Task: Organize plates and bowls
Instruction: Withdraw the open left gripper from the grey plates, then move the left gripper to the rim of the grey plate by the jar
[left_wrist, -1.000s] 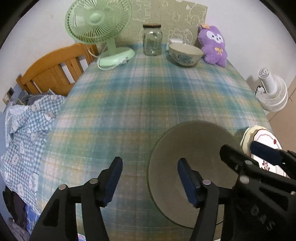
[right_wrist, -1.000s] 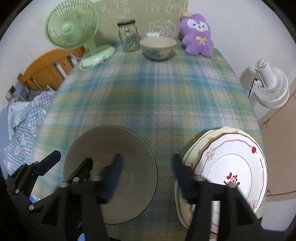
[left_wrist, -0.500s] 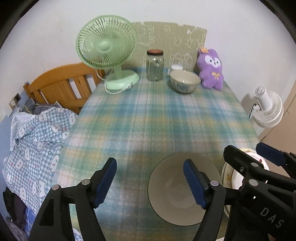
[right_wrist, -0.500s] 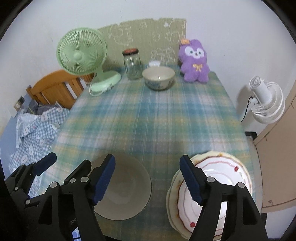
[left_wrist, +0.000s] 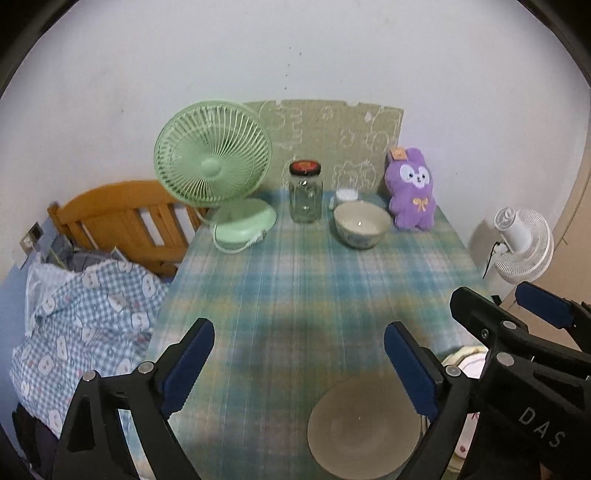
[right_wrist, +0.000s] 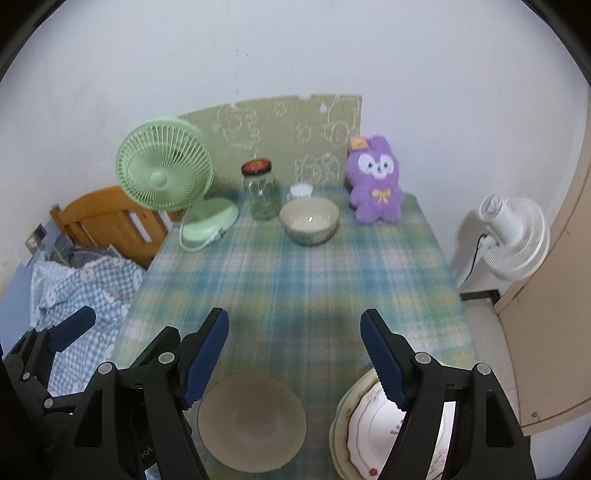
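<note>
A grey-brown bowl (left_wrist: 364, 424) sits near the front edge of the plaid table (left_wrist: 314, 288); it also shows in the right wrist view (right_wrist: 252, 424). Stacked floral plates (right_wrist: 373, 424) lie to its right, partly hidden by a finger; in the left wrist view only their rim (left_wrist: 466, 360) shows. A cream patterned bowl (left_wrist: 362, 225) stands at the back, also in the right wrist view (right_wrist: 309, 220). My left gripper (left_wrist: 299, 363) is open and empty, above the table left of the grey bowl. My right gripper (right_wrist: 294, 360) is open and empty, above the gap between bowl and plates.
At the table's back stand a green fan (left_wrist: 218, 181), a glass jar (left_wrist: 305, 192), a small white cup (left_wrist: 346, 194) and a purple plush (left_wrist: 412, 190). A wooden bed frame (left_wrist: 122, 221) with a checked blanket (left_wrist: 85, 317) is on the left. A white floor fan (right_wrist: 511, 236) stands to the right.
Both grippers have risen and pulled back from the table, so the bowl and plates look smaller and lower. Both stay open and empty. The dishes have not moved.
</note>
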